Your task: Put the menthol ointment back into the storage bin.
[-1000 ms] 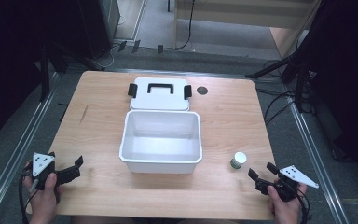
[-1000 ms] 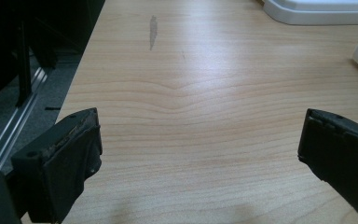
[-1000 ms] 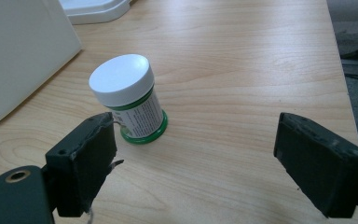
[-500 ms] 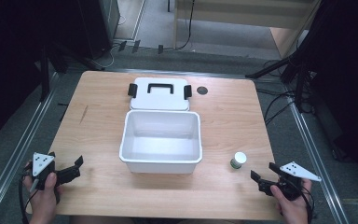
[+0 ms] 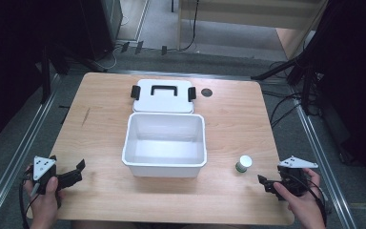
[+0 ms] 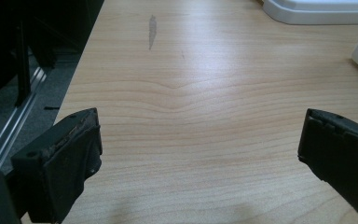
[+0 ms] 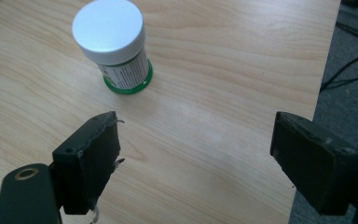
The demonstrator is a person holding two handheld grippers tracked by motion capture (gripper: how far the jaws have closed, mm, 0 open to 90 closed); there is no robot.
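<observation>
High view: basically nothing's done yet. The little white-capped bottle (image 5: 243, 163) stands untouched on the surface (image 5: 100, 124), lower right of frame, near the right tongs (image 5: 263, 181); the white bin (image 5: 164, 167) sits open, its lid (image 5: 163, 95) behind it.

Left gripper view: left tongs (image 6: 200, 154) apart over bare wood.

Right gripper view: jaws apart though just narrowing, nothing between them, path clear to the bottle at upper left.
</observation>
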